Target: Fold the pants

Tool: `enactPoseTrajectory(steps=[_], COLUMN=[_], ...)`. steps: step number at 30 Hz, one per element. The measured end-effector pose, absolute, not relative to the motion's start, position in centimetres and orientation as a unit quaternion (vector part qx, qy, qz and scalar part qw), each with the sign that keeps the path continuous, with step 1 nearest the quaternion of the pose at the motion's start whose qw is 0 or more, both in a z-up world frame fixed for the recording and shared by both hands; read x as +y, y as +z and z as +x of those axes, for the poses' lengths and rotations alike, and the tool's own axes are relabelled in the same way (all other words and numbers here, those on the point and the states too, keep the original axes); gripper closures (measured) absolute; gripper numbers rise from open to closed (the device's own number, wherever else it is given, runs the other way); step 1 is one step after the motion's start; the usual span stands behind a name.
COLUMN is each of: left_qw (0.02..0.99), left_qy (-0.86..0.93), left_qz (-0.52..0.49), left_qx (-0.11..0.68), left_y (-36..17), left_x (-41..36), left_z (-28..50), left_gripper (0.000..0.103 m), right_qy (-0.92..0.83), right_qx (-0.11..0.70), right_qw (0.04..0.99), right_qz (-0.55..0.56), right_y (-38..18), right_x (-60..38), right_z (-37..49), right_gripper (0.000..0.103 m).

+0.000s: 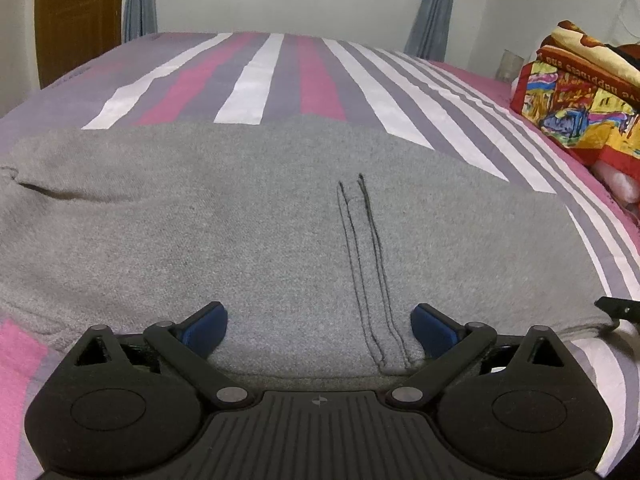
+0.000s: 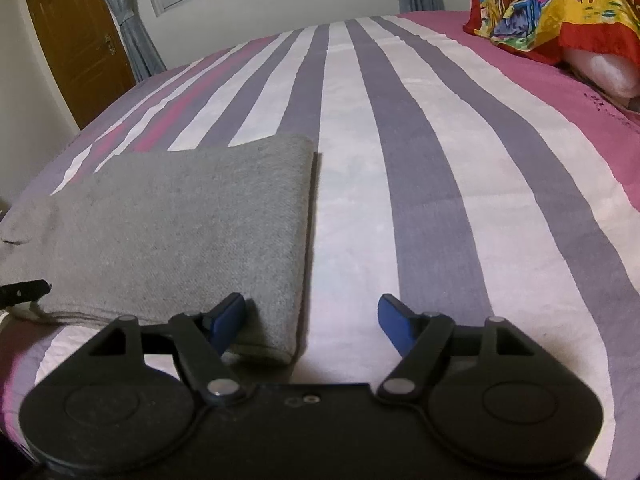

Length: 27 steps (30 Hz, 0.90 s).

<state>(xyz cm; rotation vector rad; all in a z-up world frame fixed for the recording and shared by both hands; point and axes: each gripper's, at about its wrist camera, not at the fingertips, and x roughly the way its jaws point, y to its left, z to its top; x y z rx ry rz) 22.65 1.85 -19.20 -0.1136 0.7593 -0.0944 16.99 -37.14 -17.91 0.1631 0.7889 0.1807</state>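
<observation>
Grey sweatpants [image 1: 240, 220] lie folded flat across the striped bed, with two dark stitched lines running toward me. My left gripper [image 1: 320, 330] is open over their near edge, its blue pads [image 1: 208, 328] wide apart with the fabric lying flat between them. In the right wrist view the pants [image 2: 180, 232] end in a straight folded edge. My right gripper [image 2: 312, 322] is open at the near right corner of the pants. Its left pad [image 2: 230, 320] sits over the grey cloth and its right pad over the bare sheet. Neither gripper pinches anything.
The bed sheet [image 1: 256, 88] has pink, white and purple stripes. A folded colourful blanket [image 1: 580, 96] and a pale pillow [image 2: 600, 68] lie at the right. A brown door [image 1: 76, 12], a window and grey curtains stand beyond the bed.
</observation>
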Motion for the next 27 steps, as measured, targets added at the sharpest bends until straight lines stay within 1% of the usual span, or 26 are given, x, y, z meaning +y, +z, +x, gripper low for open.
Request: enactPoseTrajectory(steps=[10, 20, 22, 24, 27], left_qw=[0.935, 0.946, 0.948, 0.957, 0.967], left_qy=[-0.044, -0.053, -0.065, -0.061, -0.02], left_qz=[-0.047, -0.061, -0.073, -0.082, -0.107], left_qx=[0.35, 0.315, 0.304, 0.272, 0.229], left_y=[-19.6, -20.1, -19.3, -18.1, -17.1], left_x=[1.6, 1.9, 2.7, 4.3, 8.7], left_z=[21.7, 20.3, 19.4, 17.6, 15.3], left_gripper=[0.003, 0.001, 0.001, 0.001, 0.0], right_qy=[0.092, 0.094, 0.093, 0.092, 0.089], right_qx=[0.38, 0.38, 0.379, 0.375, 0.37], right_qw=[0.916, 0.914, 0.915, 0.916, 0.918], right_qz=[0.092, 0.103, 0.105, 0.109, 0.115], right_y=[-18.0, -18.2, -18.2, -18.2, -18.0], right_x=[-37.5, -37.7, -37.7, -37.9, -38.1], right_z=[16.9, 17.1, 17.0, 16.8, 16.4], right_gripper=[0.026, 0.024, 0.024, 0.024, 0.023])
